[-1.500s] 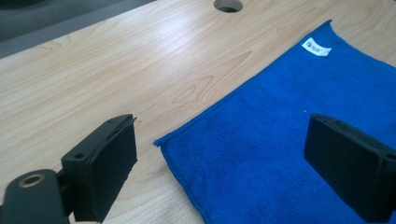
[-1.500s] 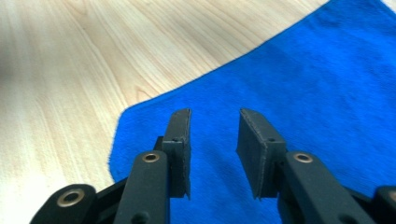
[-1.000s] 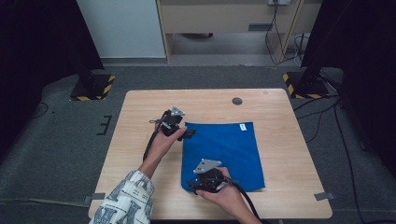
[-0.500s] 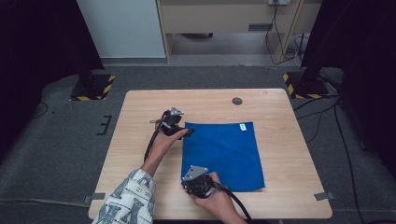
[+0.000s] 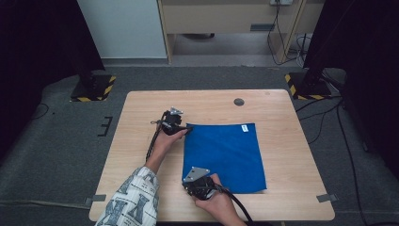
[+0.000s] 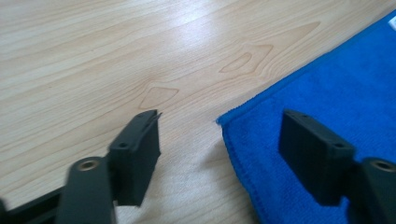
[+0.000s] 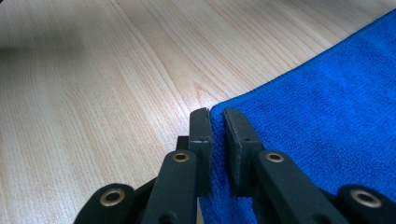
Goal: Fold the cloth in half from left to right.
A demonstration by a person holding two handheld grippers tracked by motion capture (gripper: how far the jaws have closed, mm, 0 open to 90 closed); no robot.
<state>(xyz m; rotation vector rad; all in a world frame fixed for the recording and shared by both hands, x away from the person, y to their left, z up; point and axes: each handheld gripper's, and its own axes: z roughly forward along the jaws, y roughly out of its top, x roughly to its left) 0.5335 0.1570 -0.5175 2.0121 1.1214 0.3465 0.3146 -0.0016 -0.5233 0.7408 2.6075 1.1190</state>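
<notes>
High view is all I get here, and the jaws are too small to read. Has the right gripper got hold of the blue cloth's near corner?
Observer: Yes. In the right gripper view, the right gripper is shut on the corner of the blue cloth, with fabric pinched between the jaws.
Operator: And the left one, at the far corner?
Observer: Not gripping. In the left gripper view, the left gripper has just been closing, but its jaws stand apart, with the cloth's corner lying between them.
Operator: Is that corner lifted off the table?
Observer: No, it lies flat on the wooden table, one jaw over bare wood, the other over cloth.
</notes>
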